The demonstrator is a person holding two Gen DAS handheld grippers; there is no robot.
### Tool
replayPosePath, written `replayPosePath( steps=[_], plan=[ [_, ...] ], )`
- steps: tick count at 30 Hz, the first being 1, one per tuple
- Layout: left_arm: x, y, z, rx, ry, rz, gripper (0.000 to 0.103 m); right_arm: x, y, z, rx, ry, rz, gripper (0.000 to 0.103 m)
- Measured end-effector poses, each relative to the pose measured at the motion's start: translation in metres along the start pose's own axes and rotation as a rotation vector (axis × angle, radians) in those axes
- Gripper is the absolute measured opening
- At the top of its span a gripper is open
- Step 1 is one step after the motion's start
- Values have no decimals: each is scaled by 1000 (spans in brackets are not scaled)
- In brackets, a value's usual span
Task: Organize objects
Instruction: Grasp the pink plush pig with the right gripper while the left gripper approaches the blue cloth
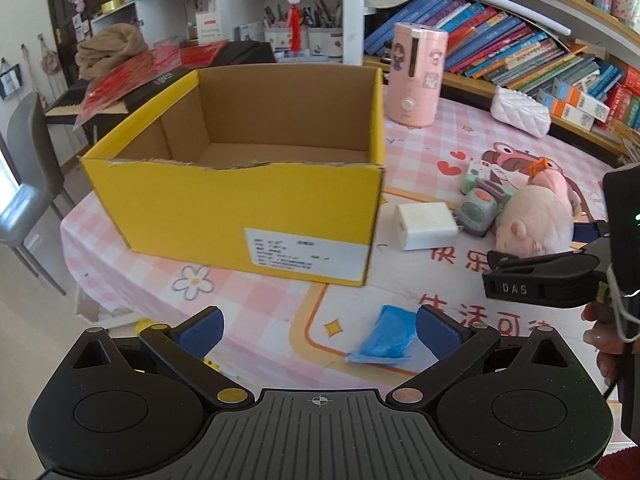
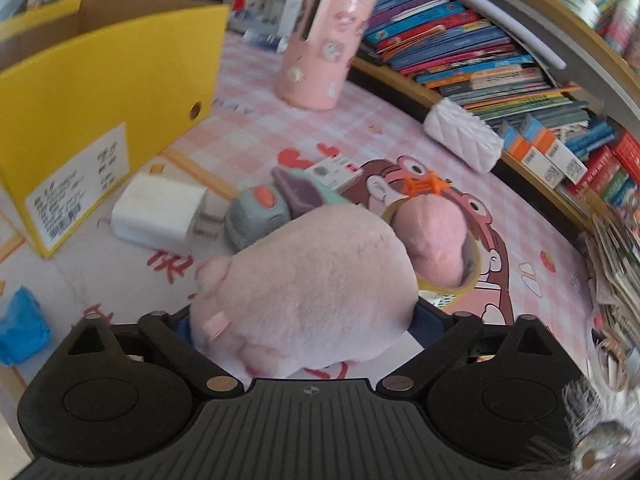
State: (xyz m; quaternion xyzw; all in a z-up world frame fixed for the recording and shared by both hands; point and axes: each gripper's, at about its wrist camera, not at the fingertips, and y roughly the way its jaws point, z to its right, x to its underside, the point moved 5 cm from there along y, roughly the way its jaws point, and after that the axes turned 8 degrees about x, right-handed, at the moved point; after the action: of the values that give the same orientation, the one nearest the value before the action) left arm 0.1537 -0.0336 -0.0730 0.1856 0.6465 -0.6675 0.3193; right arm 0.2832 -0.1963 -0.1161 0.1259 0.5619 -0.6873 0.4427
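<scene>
An open yellow cardboard box (image 1: 240,208) stands on the pink tablecloth; it also shows at the left of the right wrist view (image 2: 120,76). To its right lie a white charger (image 1: 426,226), a grey-green toy (image 1: 478,210) and a pink plush pig (image 1: 532,218). My left gripper (image 1: 318,332) is open and empty, above the table in front of the box, with a blue crumpled wrapper (image 1: 386,338) by its right finger. My right gripper (image 2: 304,320) has its fingers on both sides of the plush pig (image 2: 304,292), pressing its flanks. The charger (image 2: 158,214) and toy (image 2: 260,216) lie just beyond.
A pink cylindrical appliance (image 1: 418,74) stands behind the box. A white quilted pouch (image 1: 520,112) lies by the bookshelf (image 1: 520,52). A tape roll (image 2: 448,256) with a second pink plush and an orange clip (image 2: 424,186) sits behind the pig. A grey chair (image 1: 24,184) is left of the table.
</scene>
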Motion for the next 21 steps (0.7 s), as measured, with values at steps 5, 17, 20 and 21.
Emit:
replayPosePath(
  steps=[5, 17, 20, 21],
  plan=[
    [-1, 5, 12, 21, 29, 2, 102, -1, -22, 21, -31, 96, 34, 83],
    [8, 22, 27, 43, 63, -29, 70, 8, -86, 48, -49, 178, 102, 85],
    [13, 30, 29, 41, 85, -61, 60, 10, -89, 46, -54, 164, 108, 85],
    [15, 33, 30, 44, 90, -77, 55, 11, -90, 46, -58, 162, 105, 85]
  ],
)
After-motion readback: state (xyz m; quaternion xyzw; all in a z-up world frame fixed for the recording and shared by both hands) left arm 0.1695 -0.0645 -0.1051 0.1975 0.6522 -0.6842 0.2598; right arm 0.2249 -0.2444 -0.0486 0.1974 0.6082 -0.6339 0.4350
